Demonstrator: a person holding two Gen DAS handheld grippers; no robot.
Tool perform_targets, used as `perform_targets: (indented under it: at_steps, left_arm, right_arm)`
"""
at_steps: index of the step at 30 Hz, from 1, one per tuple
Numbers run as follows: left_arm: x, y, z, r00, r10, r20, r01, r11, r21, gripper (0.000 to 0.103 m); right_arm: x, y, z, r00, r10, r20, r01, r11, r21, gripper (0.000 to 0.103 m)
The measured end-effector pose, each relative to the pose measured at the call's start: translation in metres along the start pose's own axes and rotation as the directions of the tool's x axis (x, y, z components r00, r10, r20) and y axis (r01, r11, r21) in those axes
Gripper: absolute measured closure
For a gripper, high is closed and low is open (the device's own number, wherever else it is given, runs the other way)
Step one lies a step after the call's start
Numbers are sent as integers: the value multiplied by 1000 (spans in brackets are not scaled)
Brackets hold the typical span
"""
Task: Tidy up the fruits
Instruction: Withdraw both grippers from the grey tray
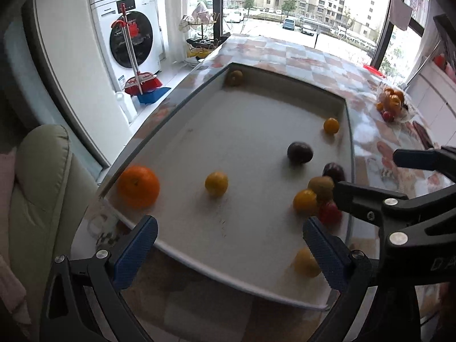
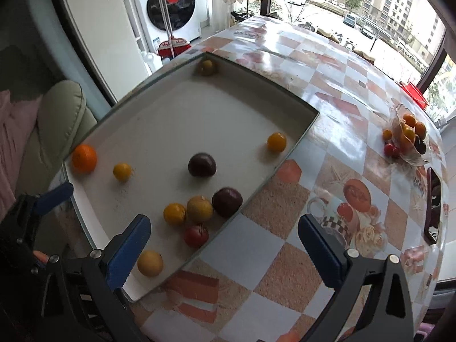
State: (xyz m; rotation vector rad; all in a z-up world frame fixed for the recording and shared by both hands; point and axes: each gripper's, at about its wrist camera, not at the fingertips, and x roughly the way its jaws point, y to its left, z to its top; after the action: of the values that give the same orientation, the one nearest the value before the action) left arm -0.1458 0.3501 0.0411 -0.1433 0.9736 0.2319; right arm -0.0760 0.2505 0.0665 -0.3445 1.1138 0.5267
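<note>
Hovering spread wide and empty, left gripper (image 1: 228, 242) and right gripper (image 2: 225, 242) face scattered fruit in the tray (image 2: 296, 145); glass bowl (image 2: 410, 154) at two o'clock part filled

Ten loose fruits (image 2: 201, 165) lay scattered in the white tray (image 2: 159, 119); more filled a far-right glass bowl (image 2: 406, 139).

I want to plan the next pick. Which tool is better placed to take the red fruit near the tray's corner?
Probably the right tool: it is open, and the red fruit lies just ahead, near its left finger. The left tool, also open, faces bare tray floor, with that fruit beside its right finger.
</note>
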Motion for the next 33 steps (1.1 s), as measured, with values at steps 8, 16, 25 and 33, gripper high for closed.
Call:
perform_targets:
  at_steps: [8,16,25,33]
  left_arm:
    - [-4,1,-7,1000,10,-1,-10,1000,16,1]
    - [-11,-2,-10,1000,9,7,-9,1000,28,1]
    - [-13,-6,-11,1000,14,10,-14,999,37,1]
    - [-13,-7,-11,1000,13,4,-13,999,38,1]
  right_arm:
    - [-5,12,-8,999,-36,5,37,998,-53,0]
    - [-9,18,-14,999,-44,8,45,997,-69,0]
    - [-10,19,-14,999,-45,9,46,997,-69,0]
    - [-12,20,-15,999,-45,9,46,996,-72,0]
